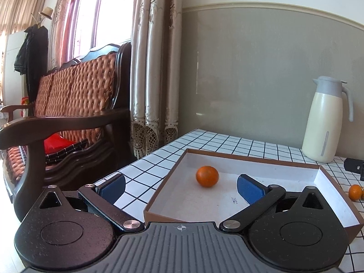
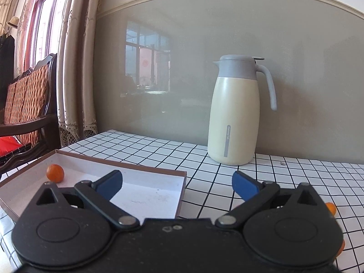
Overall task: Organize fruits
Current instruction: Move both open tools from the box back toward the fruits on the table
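With both sets of jaws spread wide and holding nothing, the left gripper [image 1: 180, 188] hangs at the shallow box [image 1: 229, 157], one orange [image 1: 207, 175] lying just ahead between its pads; the right gripper [image 2: 177, 183] straddles the box's corner, loose oranges [image 2: 331, 208] low at right on the checked tablecloth [image 2: 204, 159].

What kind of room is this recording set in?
Probably a home living room: a dark wooden sofa with woven orange cushions beside beige lace-trimmed curtains, and a cream thermos jug with grey lid on the grid-patterned tablecloth.
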Available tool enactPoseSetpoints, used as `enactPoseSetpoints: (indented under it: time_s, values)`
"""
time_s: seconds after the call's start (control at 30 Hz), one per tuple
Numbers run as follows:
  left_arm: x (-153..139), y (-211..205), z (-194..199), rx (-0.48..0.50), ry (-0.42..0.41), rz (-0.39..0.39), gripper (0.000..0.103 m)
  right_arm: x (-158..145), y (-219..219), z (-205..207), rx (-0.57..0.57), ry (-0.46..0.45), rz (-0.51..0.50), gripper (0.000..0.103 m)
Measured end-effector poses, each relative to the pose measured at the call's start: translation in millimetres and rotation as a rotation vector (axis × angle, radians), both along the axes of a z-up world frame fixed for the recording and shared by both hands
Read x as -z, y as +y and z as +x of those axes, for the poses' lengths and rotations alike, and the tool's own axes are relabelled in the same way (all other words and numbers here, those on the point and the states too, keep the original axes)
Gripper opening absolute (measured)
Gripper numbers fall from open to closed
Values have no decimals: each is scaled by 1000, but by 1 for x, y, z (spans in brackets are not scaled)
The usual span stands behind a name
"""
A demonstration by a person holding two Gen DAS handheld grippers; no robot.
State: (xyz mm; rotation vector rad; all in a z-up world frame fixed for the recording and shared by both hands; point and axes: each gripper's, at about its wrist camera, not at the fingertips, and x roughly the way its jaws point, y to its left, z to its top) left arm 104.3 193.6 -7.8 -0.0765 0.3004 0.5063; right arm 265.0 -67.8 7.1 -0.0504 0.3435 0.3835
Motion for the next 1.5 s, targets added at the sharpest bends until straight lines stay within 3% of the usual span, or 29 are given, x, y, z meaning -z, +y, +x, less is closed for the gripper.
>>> enactPoseSetpoints:
  time_s: [0.8, 1.03, 1.5]
  values:
    - [-11, -33, -21, 131, -20, -53, 103, -12, -44, -26, 60, -17, 4, 97]
    - [-15, -44, -35, 145, -68, -58, 103, -12, -65, -54, 82, -20, 6, 97]
    - [-15, -72, -43, 216, -71, -93, 103, -14, -113, -85, 182, -31, 7, 97]
